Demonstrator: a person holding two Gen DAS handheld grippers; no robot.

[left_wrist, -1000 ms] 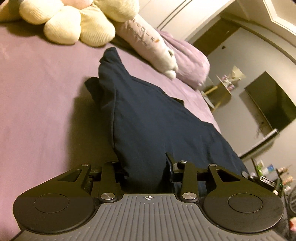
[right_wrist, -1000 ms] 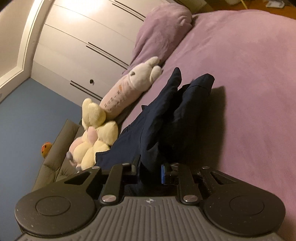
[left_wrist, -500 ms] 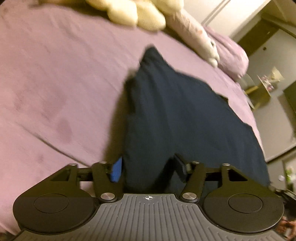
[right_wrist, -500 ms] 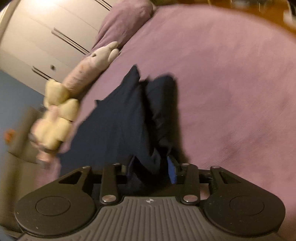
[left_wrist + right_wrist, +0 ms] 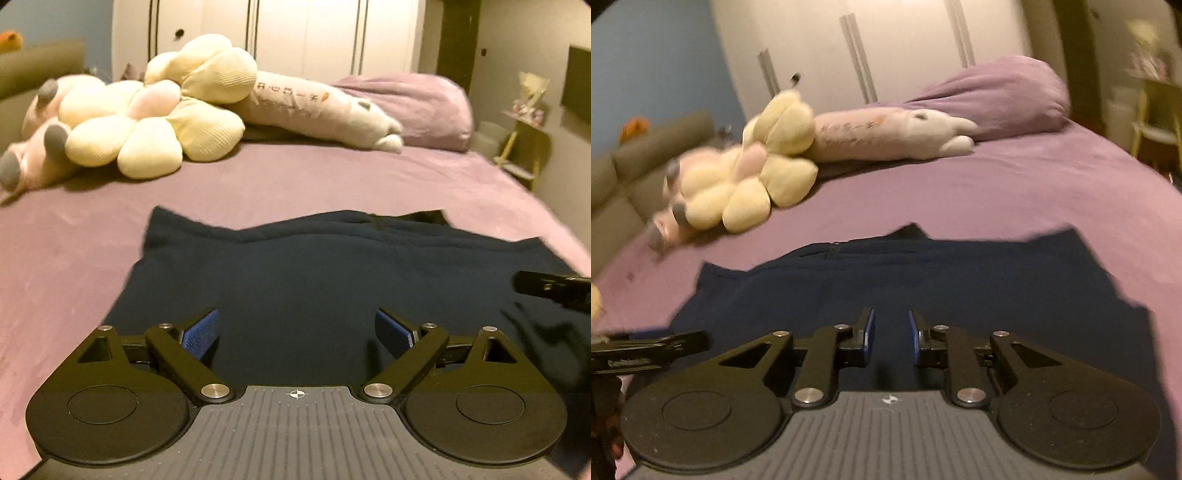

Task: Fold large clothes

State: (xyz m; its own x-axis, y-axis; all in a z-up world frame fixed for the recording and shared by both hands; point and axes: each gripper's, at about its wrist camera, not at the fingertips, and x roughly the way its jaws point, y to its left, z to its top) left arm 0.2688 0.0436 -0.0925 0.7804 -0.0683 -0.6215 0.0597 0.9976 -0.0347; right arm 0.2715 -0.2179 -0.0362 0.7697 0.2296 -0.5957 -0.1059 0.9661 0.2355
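Note:
A dark navy garment [image 5: 332, 273] lies spread flat on the purple bed [image 5: 258, 184]; it also shows in the right wrist view [image 5: 923, 273]. My left gripper [image 5: 297, 334] is wide open and empty, hovering over the garment's near edge. My right gripper [image 5: 890, 334] is open with a narrower gap, empty, above the same near edge. The right gripper's tip shows at the right edge of the left wrist view [image 5: 554, 290]; the left gripper's tip shows at the left of the right wrist view [image 5: 650, 349].
A cream flower-shaped plush [image 5: 162, 114], a long pale bolster plush [image 5: 325, 110] and a purple pillow [image 5: 417, 107] lie along the far side of the bed. White wardrobe doors [image 5: 303, 33] stand behind. A small side table [image 5: 524, 147] stands at the right.
Both grippers let go of the garment and opened. The garment, held up in folds before, now lies flat on the bed. Both cameras swung to face the plush toys.

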